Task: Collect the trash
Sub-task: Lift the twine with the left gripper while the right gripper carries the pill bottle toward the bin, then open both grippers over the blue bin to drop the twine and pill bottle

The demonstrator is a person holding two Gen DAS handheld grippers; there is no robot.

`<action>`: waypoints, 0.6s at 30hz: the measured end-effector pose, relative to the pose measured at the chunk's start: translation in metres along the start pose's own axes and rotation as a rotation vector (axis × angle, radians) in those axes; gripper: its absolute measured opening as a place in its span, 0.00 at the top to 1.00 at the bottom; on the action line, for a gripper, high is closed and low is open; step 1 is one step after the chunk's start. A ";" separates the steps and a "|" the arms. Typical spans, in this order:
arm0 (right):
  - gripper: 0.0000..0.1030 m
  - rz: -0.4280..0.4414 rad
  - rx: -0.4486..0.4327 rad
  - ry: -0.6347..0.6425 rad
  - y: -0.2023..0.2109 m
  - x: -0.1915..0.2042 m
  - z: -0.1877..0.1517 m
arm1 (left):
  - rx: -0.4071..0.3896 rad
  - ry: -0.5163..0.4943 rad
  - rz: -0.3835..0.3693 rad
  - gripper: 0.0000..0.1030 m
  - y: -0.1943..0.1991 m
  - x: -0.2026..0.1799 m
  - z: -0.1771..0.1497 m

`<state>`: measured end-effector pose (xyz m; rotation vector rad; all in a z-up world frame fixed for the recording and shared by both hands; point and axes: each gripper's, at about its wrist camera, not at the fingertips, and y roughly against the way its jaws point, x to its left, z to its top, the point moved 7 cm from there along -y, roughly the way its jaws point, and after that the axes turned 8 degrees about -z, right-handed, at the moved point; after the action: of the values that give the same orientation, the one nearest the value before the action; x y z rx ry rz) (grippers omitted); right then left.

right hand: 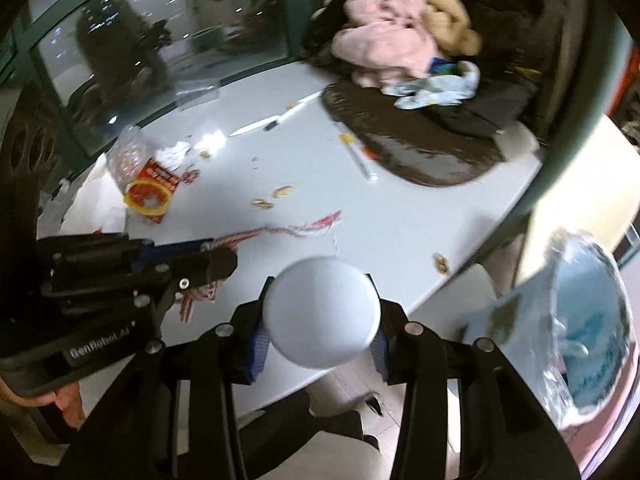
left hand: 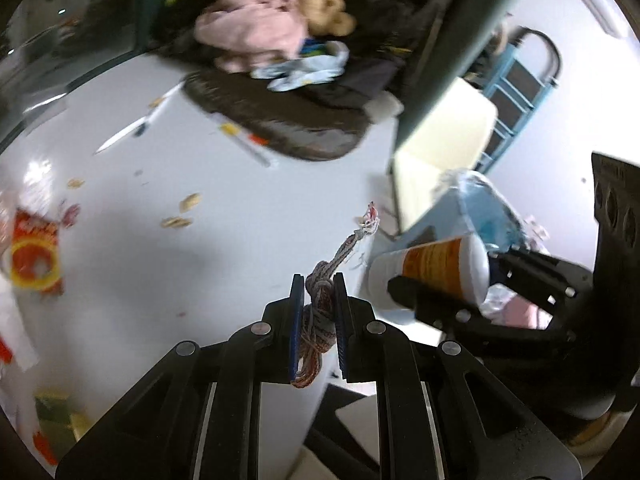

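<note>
White tabletop (right hand: 400,220) fills most of both views, glass panels behind it and a heap of pink and tan clothes (right hand: 384,48) at the far side. At the left lie a red snack wrapper (right hand: 152,192) and crumpled clear plastic, then markers (right hand: 280,118) and scattered nut shells (right hand: 272,198) toward the middle — trash not yet gathered. The left gripper (left hand: 318,320) is clamped tight on a knotted red-and-white string (left hand: 320,308), whose frayed tail trails out over the table. Beside it the right gripper (right hand: 320,320) squeezes a white cup with an orange label (left hand: 432,272), its round bottom facing the wrist camera. Both loads seem headed for the plastic-lined blue bin (right hand: 592,340) past the table's right edge — so the step looks like carry-and-drop. Next each claw must clear that edge, get over the bin's mouth and let go. Free room is ample above the table; the dark post and the bin's rim crowd the right.
</note>
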<state>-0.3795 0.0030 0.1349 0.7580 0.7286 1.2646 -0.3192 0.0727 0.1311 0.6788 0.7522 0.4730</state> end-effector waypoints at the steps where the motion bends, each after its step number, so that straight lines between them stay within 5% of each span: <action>1: 0.61 -0.014 -0.005 -0.022 0.003 -0.009 -0.003 | -0.001 -0.014 -0.011 0.88 -0.002 -0.007 0.003; 18: 0.61 -0.217 -0.127 -0.303 0.061 -0.206 -0.030 | 0.036 -0.317 -0.190 0.87 -0.104 -0.200 0.062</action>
<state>-0.4691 -0.1892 0.1811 0.7259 0.4652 0.9636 -0.3859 -0.1458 0.1834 0.6890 0.5193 0.1723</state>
